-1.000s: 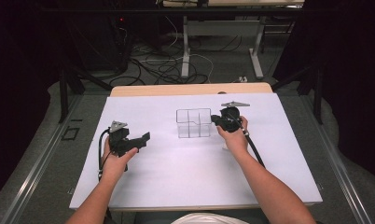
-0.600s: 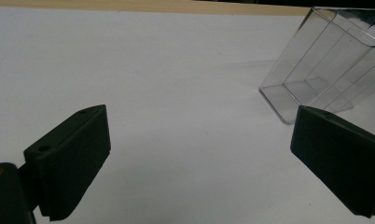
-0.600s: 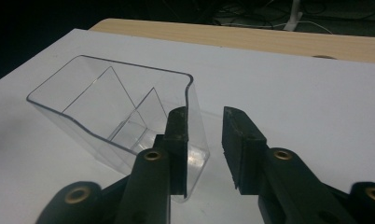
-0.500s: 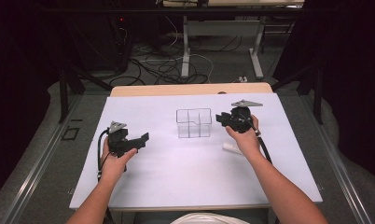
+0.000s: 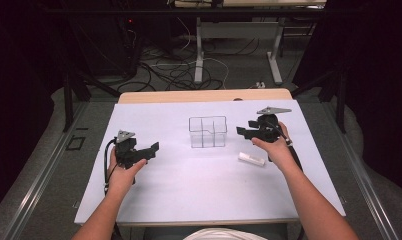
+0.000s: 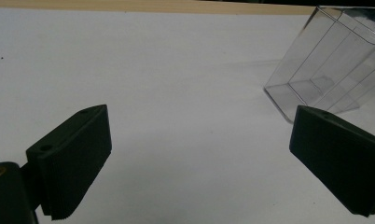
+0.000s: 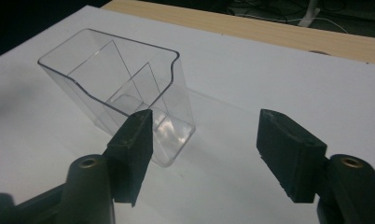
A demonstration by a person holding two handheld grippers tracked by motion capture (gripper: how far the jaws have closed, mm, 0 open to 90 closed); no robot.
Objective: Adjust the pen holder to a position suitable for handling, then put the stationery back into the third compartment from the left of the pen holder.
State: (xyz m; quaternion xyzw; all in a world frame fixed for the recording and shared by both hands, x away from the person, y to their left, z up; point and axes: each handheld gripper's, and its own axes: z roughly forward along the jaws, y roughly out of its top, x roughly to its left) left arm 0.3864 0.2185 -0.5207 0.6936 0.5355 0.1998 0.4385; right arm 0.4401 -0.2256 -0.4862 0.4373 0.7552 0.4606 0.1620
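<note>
Count: 1 clear plastic organiser box (image 5: 207, 132) w/ inner dividers; compartment no. can't be told for sure. 1 small white block (image 5: 251, 159) on the worktop (image 5: 189, 190). 2 grippers: left gripper (image 5: 150, 148), right gripper (image 5: 240, 131), each w/ 2 black jaws, spread apart.

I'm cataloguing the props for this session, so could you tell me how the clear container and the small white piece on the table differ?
The clear container is transparent, with inner dividers, while the white piece is opaque. The container stands upright and open-topped; the white piece lies flat. The container is clearly the larger, and sits mid-table between the left gripper and right gripper; the white piece lies below the right one. Both rest untouched on the white table.
</note>
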